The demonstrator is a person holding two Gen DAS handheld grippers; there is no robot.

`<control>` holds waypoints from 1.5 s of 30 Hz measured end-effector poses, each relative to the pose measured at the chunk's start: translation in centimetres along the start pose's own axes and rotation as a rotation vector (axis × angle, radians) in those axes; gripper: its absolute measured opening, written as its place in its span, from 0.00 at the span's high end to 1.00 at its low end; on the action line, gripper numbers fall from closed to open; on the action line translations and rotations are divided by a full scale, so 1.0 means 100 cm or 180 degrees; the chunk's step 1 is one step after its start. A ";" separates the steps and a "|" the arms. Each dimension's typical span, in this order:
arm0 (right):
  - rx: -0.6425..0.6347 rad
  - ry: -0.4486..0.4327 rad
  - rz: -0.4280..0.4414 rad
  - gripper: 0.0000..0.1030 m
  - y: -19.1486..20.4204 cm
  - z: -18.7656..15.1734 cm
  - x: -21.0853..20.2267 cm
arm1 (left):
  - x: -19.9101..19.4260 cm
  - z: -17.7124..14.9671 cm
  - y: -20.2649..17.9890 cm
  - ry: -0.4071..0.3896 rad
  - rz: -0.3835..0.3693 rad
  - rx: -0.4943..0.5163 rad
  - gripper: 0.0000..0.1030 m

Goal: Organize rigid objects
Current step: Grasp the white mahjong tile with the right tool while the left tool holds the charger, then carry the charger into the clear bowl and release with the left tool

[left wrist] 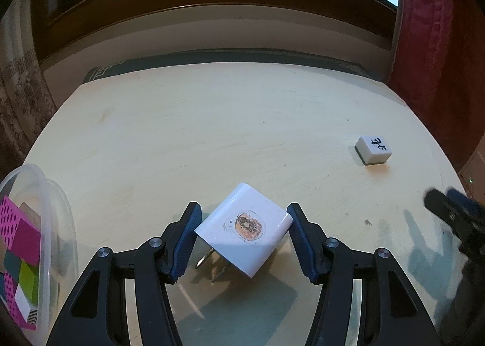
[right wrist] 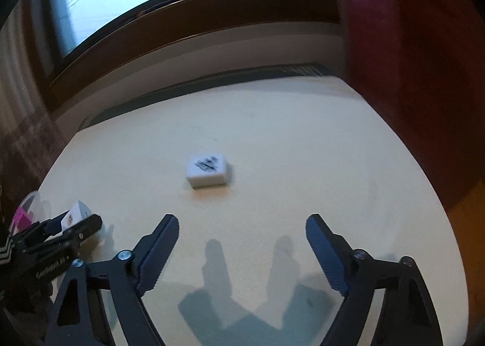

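A white plug-in charger with a worn round sticker and two metal prongs hangs a little above the pale table, casting a shadow beneath. My left gripper is shut on the charger, one pad pressing each of two opposite corners. In the right wrist view the left gripper appears at the far left with the charger in it. A white mahjong tile with a black character lies flat at the right. My right gripper stands open and empty above the table, with the tile ahead of it.
A clear plastic container at the table's left edge holds several colourful blocks. A window sill and wall run behind the table, and a red curtain hangs at the right. The right gripper's tip shows at the right edge.
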State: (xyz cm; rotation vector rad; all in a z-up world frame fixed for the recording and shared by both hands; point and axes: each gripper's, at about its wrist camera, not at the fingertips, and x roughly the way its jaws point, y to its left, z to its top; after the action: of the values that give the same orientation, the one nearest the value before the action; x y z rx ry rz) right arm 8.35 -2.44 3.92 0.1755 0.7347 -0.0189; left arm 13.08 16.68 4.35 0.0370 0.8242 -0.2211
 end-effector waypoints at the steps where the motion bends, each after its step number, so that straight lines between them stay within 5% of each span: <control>1: -0.0088 0.0001 0.0054 0.16 0.004 0.004 0.005 | -0.001 0.000 0.001 -0.0005 -0.0008 -0.0004 0.42; 9: -0.0393 0.0197 0.0179 0.29 0.021 0.030 0.051 | -0.002 -0.001 0.010 -0.0002 -0.0040 -0.0050 0.42; 18: -0.0431 0.0310 0.0148 0.58 0.028 0.039 0.073 | -0.002 0.000 0.008 0.0010 -0.0071 -0.0047 0.42; 27: -0.0383 0.0268 0.0078 0.59 0.025 0.032 0.063 | -0.003 0.001 0.010 0.0010 -0.0085 -0.0051 0.42; 45: -0.0221 0.0172 0.0372 0.59 0.044 -0.004 0.017 | -0.015 0.000 0.010 -0.0063 -0.0035 -0.0076 0.42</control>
State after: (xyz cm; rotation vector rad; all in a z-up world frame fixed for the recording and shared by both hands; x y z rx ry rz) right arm 9.69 2.07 3.16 0.1529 0.7769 0.1229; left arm 12.31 17.96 5.37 0.0079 0.8075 -0.2216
